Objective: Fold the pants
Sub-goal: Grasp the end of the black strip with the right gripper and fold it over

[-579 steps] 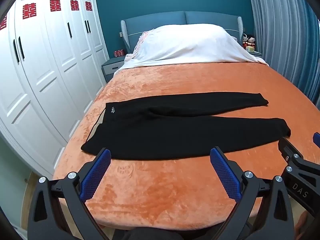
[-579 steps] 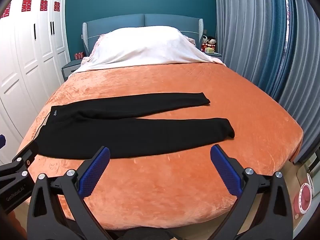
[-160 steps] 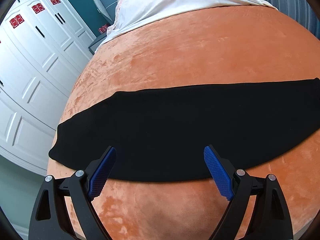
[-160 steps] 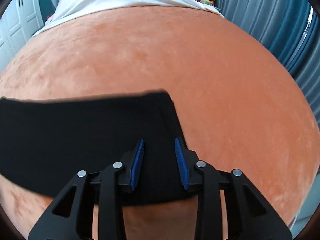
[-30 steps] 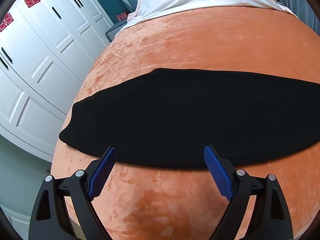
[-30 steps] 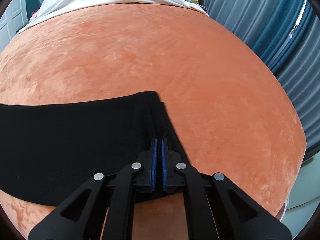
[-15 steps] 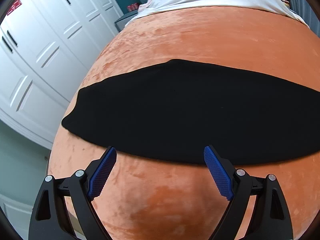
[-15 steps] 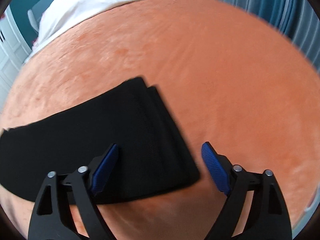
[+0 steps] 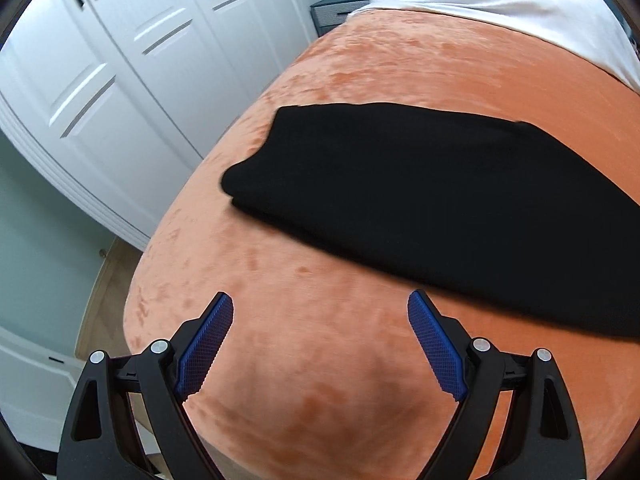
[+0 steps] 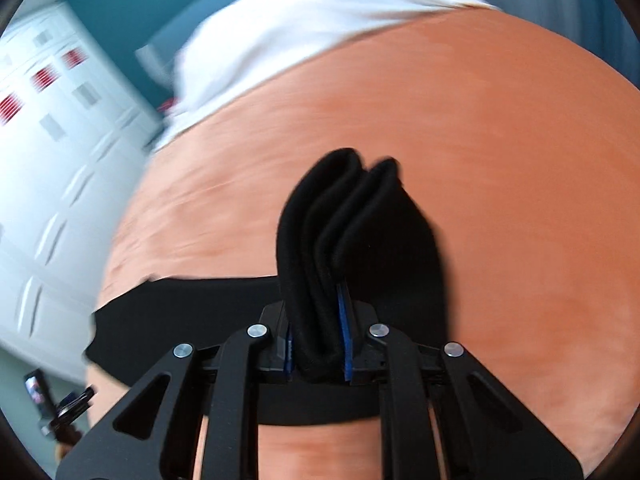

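The black pants (image 9: 440, 200) lie on the orange bed cover, folded lengthwise into one long strip, waist end toward the wardrobe. My left gripper (image 9: 320, 340) is open and empty, hovering over bare cover just in front of the strip's near edge. My right gripper (image 10: 318, 344) is shut on the bunched leg cuffs of the pants (image 10: 340, 232) and holds them lifted above the bed, the folds standing up between the blue pads. The rest of the strip (image 10: 180, 312) runs off to the left under it.
The bed's orange cover (image 9: 320, 400) drops off at the near and left edges. White wardrobe doors (image 9: 120, 60) stand to the left, a nightstand (image 9: 340, 12) at the back. A white duvet (image 10: 300, 32) covers the head of the bed.
My right gripper was open over the cuff end half a second ago; now it is shut on the cuffs and has lifted them. My left gripper has swung left toward the waist end, still open.
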